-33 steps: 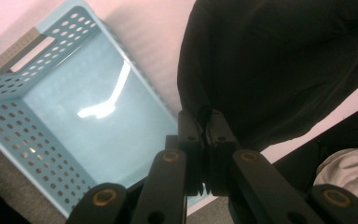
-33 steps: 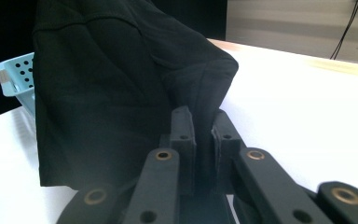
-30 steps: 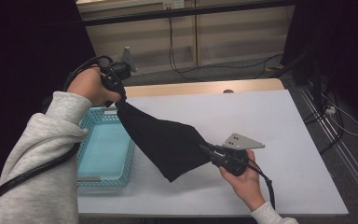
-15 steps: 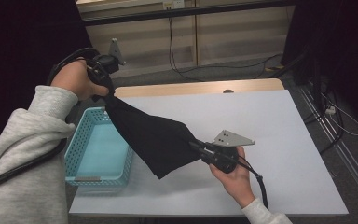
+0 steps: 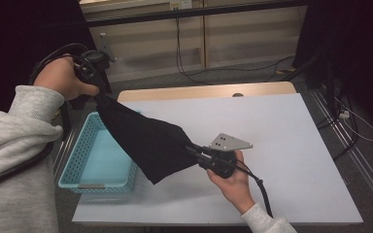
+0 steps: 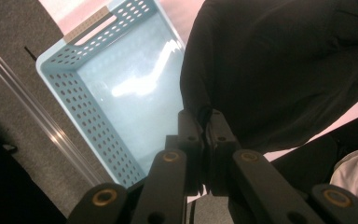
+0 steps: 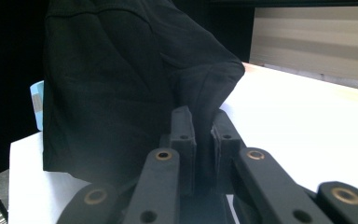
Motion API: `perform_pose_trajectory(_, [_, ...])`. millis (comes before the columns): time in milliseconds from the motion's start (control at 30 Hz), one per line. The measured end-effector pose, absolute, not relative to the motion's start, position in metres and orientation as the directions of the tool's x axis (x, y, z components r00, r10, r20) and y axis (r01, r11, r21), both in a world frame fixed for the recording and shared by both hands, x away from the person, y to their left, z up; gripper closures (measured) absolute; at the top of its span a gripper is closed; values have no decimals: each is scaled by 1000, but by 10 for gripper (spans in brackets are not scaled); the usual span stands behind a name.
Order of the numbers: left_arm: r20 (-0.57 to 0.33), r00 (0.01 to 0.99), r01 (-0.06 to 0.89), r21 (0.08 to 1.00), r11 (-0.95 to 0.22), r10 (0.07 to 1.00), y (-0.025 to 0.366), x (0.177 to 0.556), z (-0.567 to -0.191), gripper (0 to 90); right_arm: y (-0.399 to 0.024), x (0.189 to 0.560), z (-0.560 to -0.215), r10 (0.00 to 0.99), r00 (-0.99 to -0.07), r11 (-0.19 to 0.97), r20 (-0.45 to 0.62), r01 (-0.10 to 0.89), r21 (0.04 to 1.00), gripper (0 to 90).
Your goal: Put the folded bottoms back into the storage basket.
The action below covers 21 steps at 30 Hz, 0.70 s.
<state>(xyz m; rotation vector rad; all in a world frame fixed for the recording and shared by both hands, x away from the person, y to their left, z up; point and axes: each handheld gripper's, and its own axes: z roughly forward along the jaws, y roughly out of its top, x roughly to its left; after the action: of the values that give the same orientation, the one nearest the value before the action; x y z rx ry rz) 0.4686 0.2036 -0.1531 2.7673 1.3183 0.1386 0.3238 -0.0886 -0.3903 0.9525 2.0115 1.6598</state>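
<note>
The black cloth hangs stretched between 2 grippers, its long axis sloping from the raised left gripper down to the right gripper above the tabletop. Each gripper is clamped on 1 end of the cloth. The blue basket lies directly under the cloth's left end, nearer the left hand.

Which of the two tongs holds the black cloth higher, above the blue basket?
The left tongs, raised over the blue basket, grip the upper end of the black cloth; the right tongs hold its lower end near the table.
</note>
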Motion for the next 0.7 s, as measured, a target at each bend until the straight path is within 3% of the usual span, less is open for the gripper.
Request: perform_pose_trajectory(700, [64, 583, 801, 122, -586, 810, 235, 461, -137, 869, -62, 332, -380, 653, -744, 78, 141, 251, 965, 826])
